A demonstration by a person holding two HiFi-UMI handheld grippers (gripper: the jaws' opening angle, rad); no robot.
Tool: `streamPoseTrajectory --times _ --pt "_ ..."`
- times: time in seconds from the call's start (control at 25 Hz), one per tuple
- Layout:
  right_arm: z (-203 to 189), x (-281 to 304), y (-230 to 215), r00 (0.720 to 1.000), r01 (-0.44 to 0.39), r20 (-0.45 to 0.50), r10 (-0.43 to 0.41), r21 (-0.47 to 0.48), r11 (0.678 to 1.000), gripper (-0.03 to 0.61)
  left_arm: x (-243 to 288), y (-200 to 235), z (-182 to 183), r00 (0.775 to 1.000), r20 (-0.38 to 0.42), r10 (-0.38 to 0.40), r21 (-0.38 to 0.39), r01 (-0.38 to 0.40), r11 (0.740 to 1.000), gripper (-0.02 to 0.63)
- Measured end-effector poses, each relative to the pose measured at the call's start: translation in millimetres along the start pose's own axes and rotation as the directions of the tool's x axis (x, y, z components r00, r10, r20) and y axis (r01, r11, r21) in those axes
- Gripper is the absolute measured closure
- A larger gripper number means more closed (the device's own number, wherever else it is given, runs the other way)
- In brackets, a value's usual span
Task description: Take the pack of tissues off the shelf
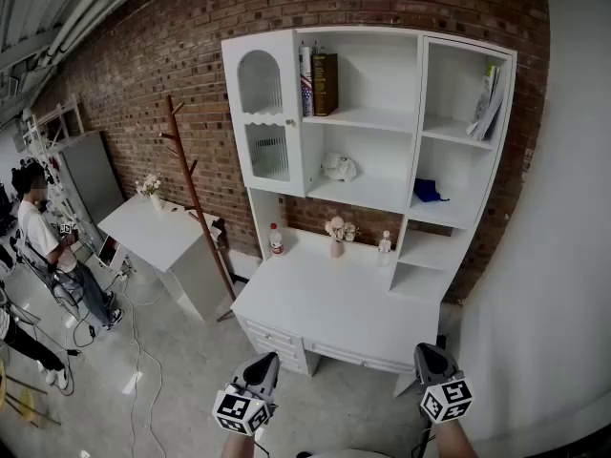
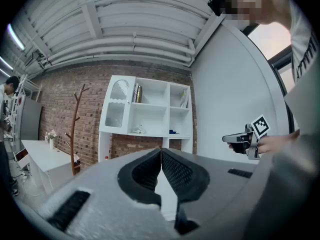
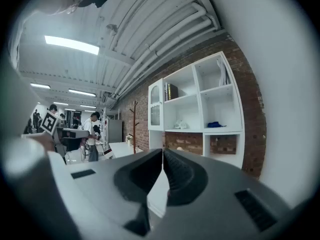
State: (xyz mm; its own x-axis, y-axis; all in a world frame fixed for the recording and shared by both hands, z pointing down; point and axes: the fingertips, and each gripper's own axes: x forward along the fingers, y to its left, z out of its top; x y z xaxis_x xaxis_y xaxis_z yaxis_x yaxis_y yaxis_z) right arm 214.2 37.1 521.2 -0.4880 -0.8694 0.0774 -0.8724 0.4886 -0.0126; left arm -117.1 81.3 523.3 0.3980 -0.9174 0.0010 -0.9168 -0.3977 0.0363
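A white shelf unit (image 1: 368,122) stands on a desk against the brick wall, some way ahead of me. A small blue item (image 1: 428,192) lies in its right middle compartment, and a lumpy white object (image 1: 338,167) sits in the centre compartment. I cannot tell which is the tissue pack. The blue item (image 2: 173,132) (image 3: 215,124) looks tiny in both gripper views. My left gripper (image 1: 260,365) (image 2: 161,151) and right gripper (image 1: 427,354) (image 3: 163,153) hang low in front of the desk, both shut with nothing between the pads.
On the desk top (image 1: 334,299) stand a red-capped bottle (image 1: 276,239), a flower vase (image 1: 337,232) and a small bottle (image 1: 385,244). Books (image 1: 318,84) fill the top shelf. A wooden coat stand (image 1: 191,189), a white table (image 1: 158,232) and a person (image 1: 48,246) are at left. A white wall (image 1: 563,208) is at right.
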Motion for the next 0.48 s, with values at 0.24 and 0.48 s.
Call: streamPoseTrajectory --times 0.24,0.48 --pt "1.0 -0.9 2.9 1.000 -0.004 -0.001 0.004 -0.002 1.000 0.546 -3.6 0.9 -0.1 1.000 -0.001 0.003 -0.001 -0.003 1.000 0.588" --pt "1.0 -1.1 6.3 1.000 -0.008 0.001 0.008 -0.005 1.000 0.545 -6.1 1.5 -2.8 1.000 -0.001 0.004 -0.002 -0.004 1.000 0.588"
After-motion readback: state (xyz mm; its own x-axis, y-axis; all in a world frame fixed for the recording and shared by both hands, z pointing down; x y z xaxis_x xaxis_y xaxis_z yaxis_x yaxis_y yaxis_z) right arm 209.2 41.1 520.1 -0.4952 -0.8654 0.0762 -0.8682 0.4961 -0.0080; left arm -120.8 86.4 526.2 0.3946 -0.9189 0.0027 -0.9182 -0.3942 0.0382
